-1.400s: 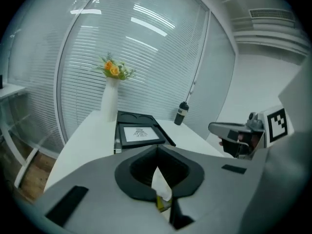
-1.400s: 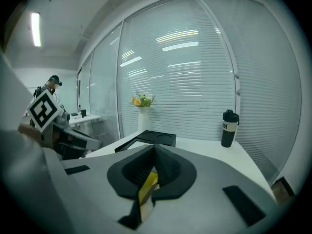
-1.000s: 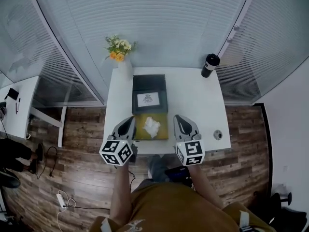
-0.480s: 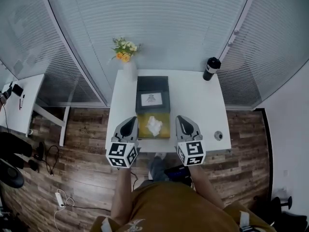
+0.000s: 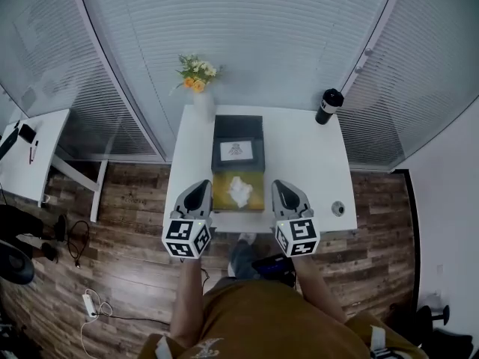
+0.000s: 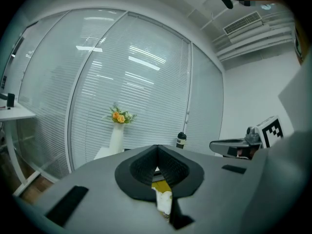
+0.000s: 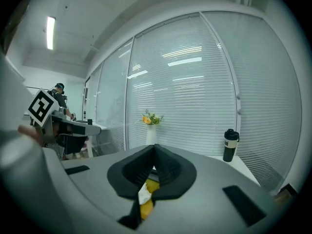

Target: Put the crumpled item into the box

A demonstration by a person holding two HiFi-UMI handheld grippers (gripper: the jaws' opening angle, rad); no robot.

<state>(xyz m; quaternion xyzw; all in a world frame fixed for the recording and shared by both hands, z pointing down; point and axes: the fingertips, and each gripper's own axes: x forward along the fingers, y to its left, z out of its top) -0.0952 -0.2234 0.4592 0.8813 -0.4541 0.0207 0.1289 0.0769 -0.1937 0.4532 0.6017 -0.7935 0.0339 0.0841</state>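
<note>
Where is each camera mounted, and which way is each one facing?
Head view: on the person's head, facing steeply down at the white table; shows both forearms, the left gripper and right gripper.
Left gripper view: on the left gripper, facing along its shut jaws toward the flower vase; right gripper at right edge.
Right gripper view: likewise, toward the flower vase and black tumbler; left gripper at left edge.
Shared: all three show flower vase and black tumbler.
</note>
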